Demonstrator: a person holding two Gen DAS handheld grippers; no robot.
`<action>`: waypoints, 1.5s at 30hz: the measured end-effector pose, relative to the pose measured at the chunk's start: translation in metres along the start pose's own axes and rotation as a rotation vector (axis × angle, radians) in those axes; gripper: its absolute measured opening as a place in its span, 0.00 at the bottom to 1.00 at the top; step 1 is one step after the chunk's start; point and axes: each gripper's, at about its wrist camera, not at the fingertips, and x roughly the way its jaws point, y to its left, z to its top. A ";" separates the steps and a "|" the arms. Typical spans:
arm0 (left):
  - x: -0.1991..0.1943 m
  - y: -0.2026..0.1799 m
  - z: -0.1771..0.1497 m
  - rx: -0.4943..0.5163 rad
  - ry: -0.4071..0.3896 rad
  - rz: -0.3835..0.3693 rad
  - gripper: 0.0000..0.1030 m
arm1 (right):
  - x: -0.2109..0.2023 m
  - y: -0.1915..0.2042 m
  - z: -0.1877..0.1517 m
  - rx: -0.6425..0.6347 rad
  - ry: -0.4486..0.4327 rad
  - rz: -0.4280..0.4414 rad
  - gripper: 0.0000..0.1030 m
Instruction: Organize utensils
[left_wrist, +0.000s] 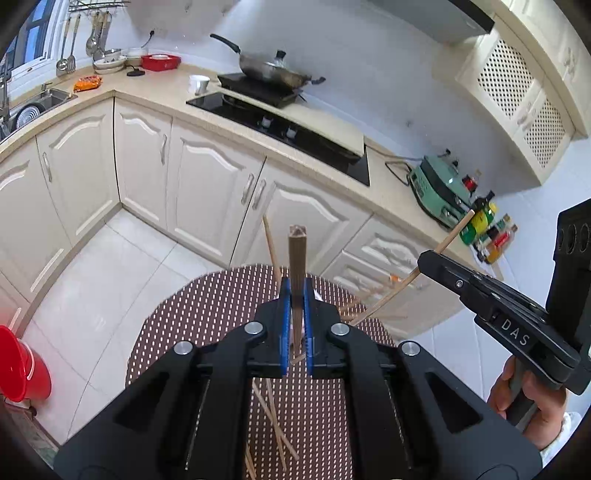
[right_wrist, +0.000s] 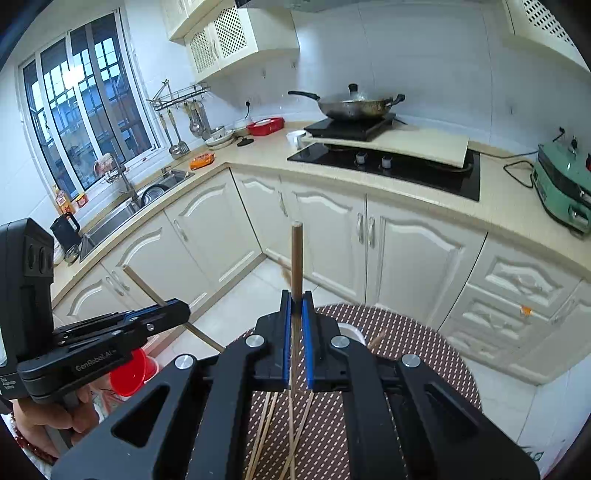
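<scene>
Left gripper (left_wrist: 295, 321): blue fingers (left_wrist: 283, 325) clamped on one brown chopstick (left_wrist: 296, 273), held upright above the dotted bench (left_wrist: 207, 314). Right gripper (right_wrist: 295, 332): fingers (right_wrist: 286, 332) pinched shut on another chopstick (right_wrist: 296, 258), also upright, over the bench's near edge. More loose chopsticks (right_wrist: 269, 428) crossed on the bench below, partly hidden by the black gripper bodies; number unclear. White cup (right_wrist: 351, 330) by the far edge, mostly covered, contents not visible. Lidded wok (right_wrist: 351, 105) on the hob. Sink (right_wrist: 122, 214) with a pot in it. Red bucket (left_wrist: 22, 365) on the floor, cut off by the frame. "DAS" readable on the right gripper, "GenRobot.AI" on the left. Bottle labels in the counter corner too small to read.
</scene>
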 end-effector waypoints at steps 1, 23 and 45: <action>0.002 -0.001 0.004 -0.005 -0.010 0.005 0.06 | 0.001 -0.003 0.003 0.000 -0.002 -0.001 0.04; 0.087 -0.010 0.014 0.002 0.032 0.115 0.06 | 0.067 -0.061 0.020 -0.059 0.049 -0.049 0.04; 0.114 -0.011 -0.021 0.012 0.165 0.108 0.07 | 0.086 -0.083 -0.017 0.070 0.181 -0.004 0.05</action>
